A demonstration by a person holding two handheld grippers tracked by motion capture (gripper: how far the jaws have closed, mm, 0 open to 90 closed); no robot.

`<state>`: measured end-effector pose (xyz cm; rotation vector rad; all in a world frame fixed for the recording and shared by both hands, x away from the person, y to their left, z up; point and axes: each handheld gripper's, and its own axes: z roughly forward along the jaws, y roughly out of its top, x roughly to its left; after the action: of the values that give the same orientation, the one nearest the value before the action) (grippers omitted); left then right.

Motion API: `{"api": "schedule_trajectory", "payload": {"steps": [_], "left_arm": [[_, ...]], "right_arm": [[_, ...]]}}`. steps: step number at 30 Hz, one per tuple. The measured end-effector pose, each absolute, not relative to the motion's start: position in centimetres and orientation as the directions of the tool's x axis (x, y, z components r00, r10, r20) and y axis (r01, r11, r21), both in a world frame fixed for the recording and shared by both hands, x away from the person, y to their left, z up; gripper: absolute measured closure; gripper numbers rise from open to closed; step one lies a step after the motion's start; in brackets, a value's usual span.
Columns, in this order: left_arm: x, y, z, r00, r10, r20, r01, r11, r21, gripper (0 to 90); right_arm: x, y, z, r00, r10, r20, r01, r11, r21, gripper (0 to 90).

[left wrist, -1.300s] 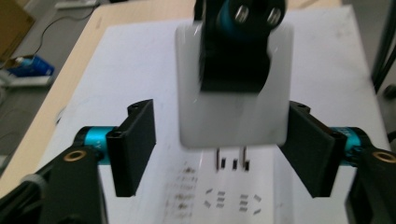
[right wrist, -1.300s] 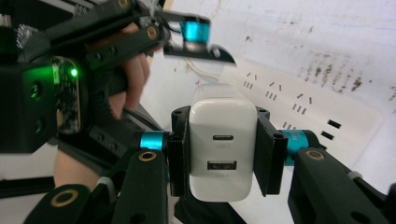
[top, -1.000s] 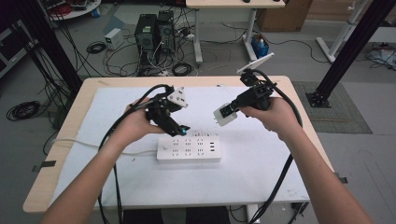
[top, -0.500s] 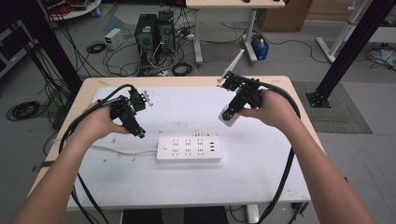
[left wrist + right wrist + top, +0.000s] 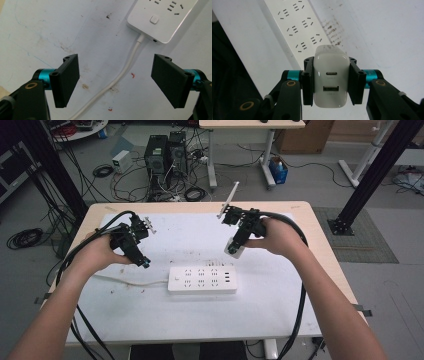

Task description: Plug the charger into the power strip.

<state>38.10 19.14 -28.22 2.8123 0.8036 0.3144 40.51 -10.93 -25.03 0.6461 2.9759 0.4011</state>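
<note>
1. White-topped table, scuffed and stained; floor behind it has computer towers and loose cables.
2. Power strip lies flat mid-table, its white cord running off to the left. Left gripper view cuts the strip off at the top edge; cord end runs out of frame at the bottom.
3. Left gripper: jaws spread wide, nothing between them, hovering over the cord left of the strip.
4. Right gripper: clamped on a white charger, above the table behind the strip's right end.
5. Charger shows two ports facing the camera; its prongs are hidden.
6. Both cables drop off the near edge.
</note>
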Motion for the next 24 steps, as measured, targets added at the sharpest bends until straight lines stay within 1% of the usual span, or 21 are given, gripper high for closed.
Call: {"api": "schedule_trajectory", "payload": {"steps": [3,4,6,7,9,10,11,12,14,15,20,23,24], "left_arm": [[37.8,19.6,-28.4,0.832,0.538,0.137,0.495,-0.831,0.252,22.8],[37.7,19.8,-28.5,0.828,0.545,0.133,0.502,-0.826,0.257,22.8],[37.6,20.1,-28.7,0.827,0.547,0.133,0.505,-0.825,0.254,22.8],[37.5,20.3,-28.8,0.825,0.550,0.132,0.508,-0.823,0.256,22.8],[37.3,20.6,-28.9,0.823,0.553,0.129,0.511,-0.820,0.260,22.8],[37.2,20.7,-28.9,0.825,0.551,0.128,0.508,-0.822,0.258,22.8],[37.1,20.9,-29.0,0.822,0.556,0.126,0.512,-0.817,0.265,22.8],[37.0,21.0,-29.1,0.819,0.561,0.124,0.517,-0.813,0.268,22.8],[37.0,21.2,-29.2,0.818,0.562,0.125,0.518,-0.813,0.266,22.9],[36.9,21.5,-29.4,0.818,0.561,0.124,0.518,-0.814,0.264,22.8],[36.6,21.9,-29.8,0.812,0.571,0.117,0.527,-0.805,0.273,22.8],[36.5,22.0,-29.9,0.812,0.572,0.116,0.527,-0.804,0.276,22.8],[36.5,22.0,-29.9,0.814,0.569,0.116,0.525,-0.807,0.270,22.8]], "right_arm": [[40.7,-9.0,-26.7,-0.943,0.333,-0.019,0.318,0.916,0.245,62.4],[40.8,-7.7,-28.1,-0.956,0.291,-0.023,0.280,0.936,0.213,62.4],[40.8,-7.3,-28.6,-0.962,0.272,-0.023,0.262,0.943,0.204,62.4],[40.9,-6.7,-29.4,-0.973,0.231,-0.020,0.224,0.957,0.184,62.4],[40.9,-5.9,-30.6,-0.983,0.180,-0.023,0.174,0.972,0.157,62.4],[41.0,-5.5,-31.6,-0.991,0.134,-0.027,0.130,0.983,0.130,62.4],[41.0,-5.5,-31.6,-0.991,0.134,-0.027,0.130,0.983,0.130,62.4],[41.0,-5.2,-32.3,-0.993,0.110,-0.036,0.105,0.988,0.117,62.4],[41.0,-5.2,-32.3,-0.993,0.110,-0.036,0.105,0.988,0.117,62.4],[41.2,-4.9,-33.0,-0.996,0.084,-0.031,0.081,0.991,0.108,62.4],[41.4,-4.6,-33.8,-0.998,0.067,-0.022,0.064,0.993,0.096,62.4],[41.5,-4.4,-34.0,-0.999,0.043,-0.018,0.041,0.993,0.107,62.4],[41.5,-4.3,-34.3,-0.999,0.021,-0.030,0.018,0.995,0.096,62.5]]}}
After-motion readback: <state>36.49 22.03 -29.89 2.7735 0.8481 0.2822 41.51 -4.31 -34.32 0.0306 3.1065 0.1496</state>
